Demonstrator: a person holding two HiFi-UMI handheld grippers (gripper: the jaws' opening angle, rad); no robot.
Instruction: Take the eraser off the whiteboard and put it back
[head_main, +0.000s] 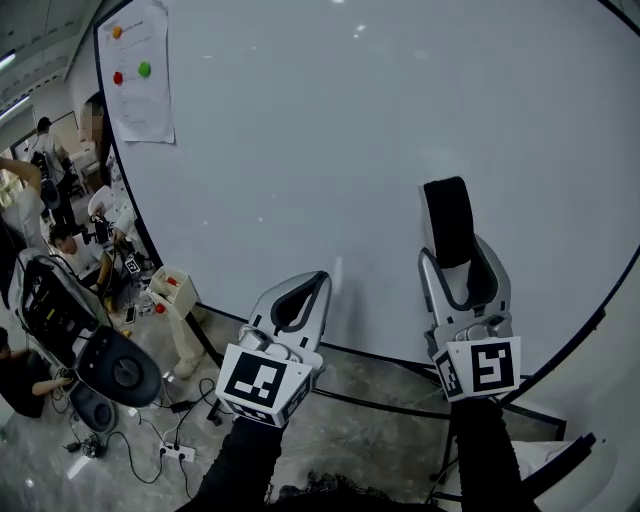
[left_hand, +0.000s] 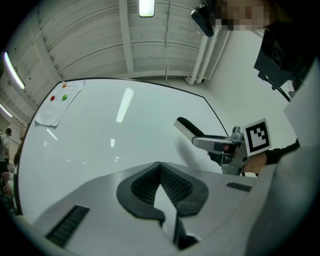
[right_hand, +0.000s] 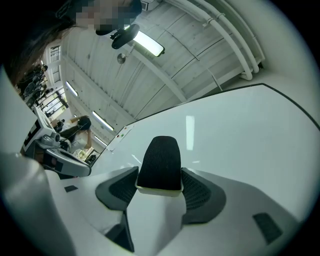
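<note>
A large whiteboard (head_main: 350, 150) fills the head view. My right gripper (head_main: 455, 252) is shut on the eraser (head_main: 448, 218), a black felt block with a white base that stands up out of the jaws in front of the board's lower right. In the right gripper view the eraser (right_hand: 160, 161) sits clamped between the two pads of the right gripper (right_hand: 159, 173), with the board (right_hand: 240, 125) behind. I cannot tell whether the felt touches the board. My left gripper (head_main: 318, 280) is to its left, shut and empty. From the left gripper (left_hand: 160, 167), the eraser (left_hand: 186, 126) is seen side-on.
A paper sheet (head_main: 140, 70) with coloured round magnets hangs at the board's top left. Left of the board are several people (head_main: 60, 245), a dark machine (head_main: 60, 320) and a small cart (head_main: 172, 290). Cables and a power strip (head_main: 175, 452) lie on the floor below.
</note>
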